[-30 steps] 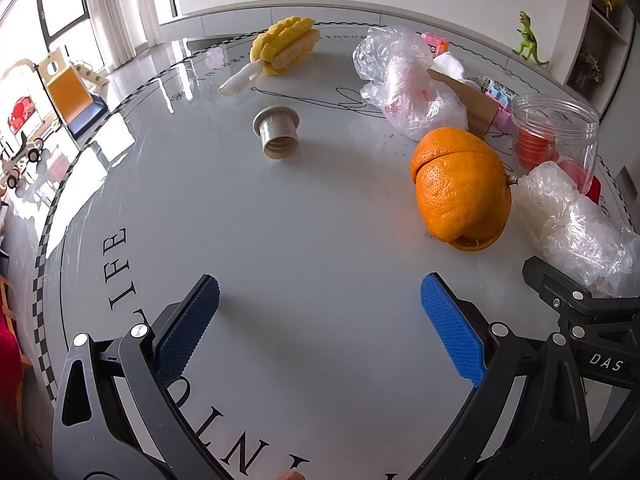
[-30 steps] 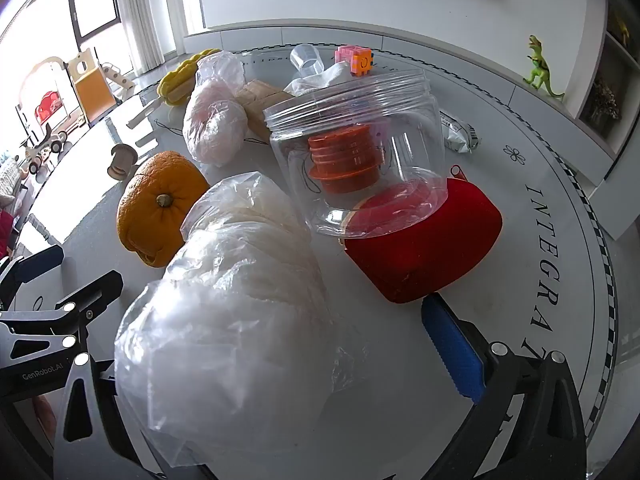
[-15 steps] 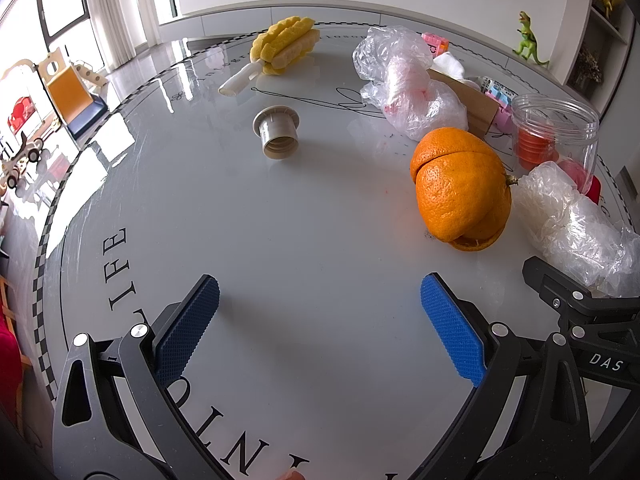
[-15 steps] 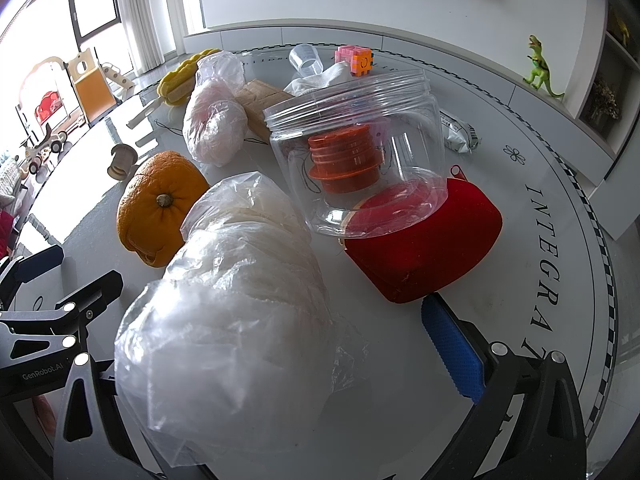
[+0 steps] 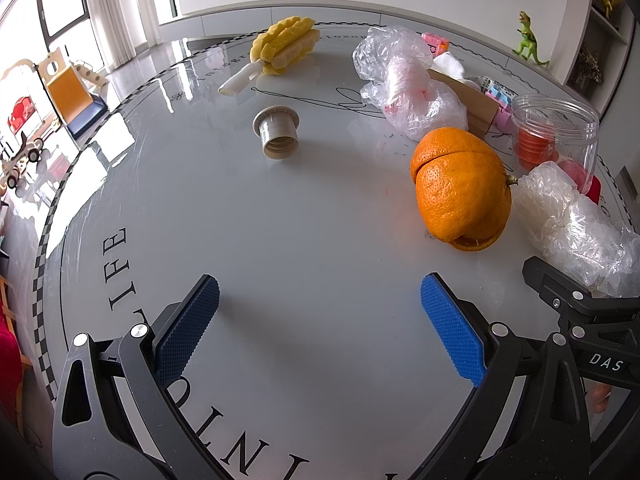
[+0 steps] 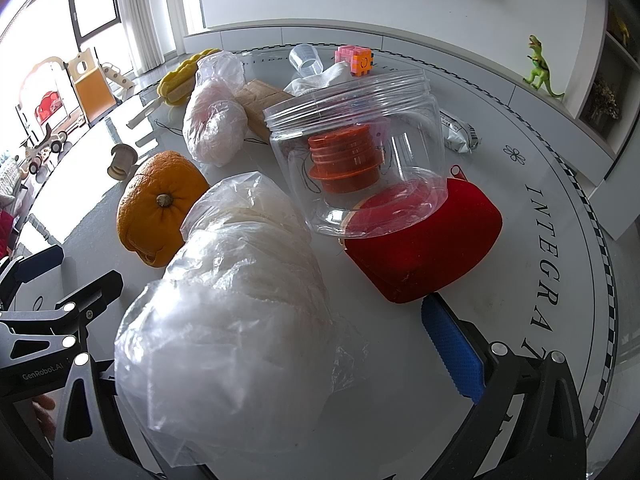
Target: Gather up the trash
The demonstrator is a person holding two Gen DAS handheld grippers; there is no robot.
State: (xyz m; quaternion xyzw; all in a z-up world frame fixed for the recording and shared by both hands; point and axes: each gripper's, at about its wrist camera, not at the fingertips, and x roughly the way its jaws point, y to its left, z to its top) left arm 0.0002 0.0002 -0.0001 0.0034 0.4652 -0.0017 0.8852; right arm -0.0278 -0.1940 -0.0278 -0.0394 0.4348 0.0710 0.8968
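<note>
My left gripper (image 5: 320,316) is open and empty above bare glass table. An orange peel (image 5: 460,188) lies ahead to its right; it also shows in the right wrist view (image 6: 156,208). A crumpled white plastic bag (image 6: 236,312) lies between the wide-open jaws of my right gripper (image 6: 272,364) and hides its left finger; it also shows in the left wrist view (image 5: 572,220). A second plastic bag (image 5: 404,84) with pink content lies further back. A grey cap (image 5: 278,138) lies mid-table.
A clear jar (image 6: 360,160) with orange lids rests on a red case (image 6: 424,240). A yellow sponge brush (image 5: 280,46), cardboard box (image 5: 468,100), toy blocks (image 6: 354,60), a clear cup (image 6: 306,62) and a wrapper (image 6: 460,136) lie further back on the round table (image 5: 240,240).
</note>
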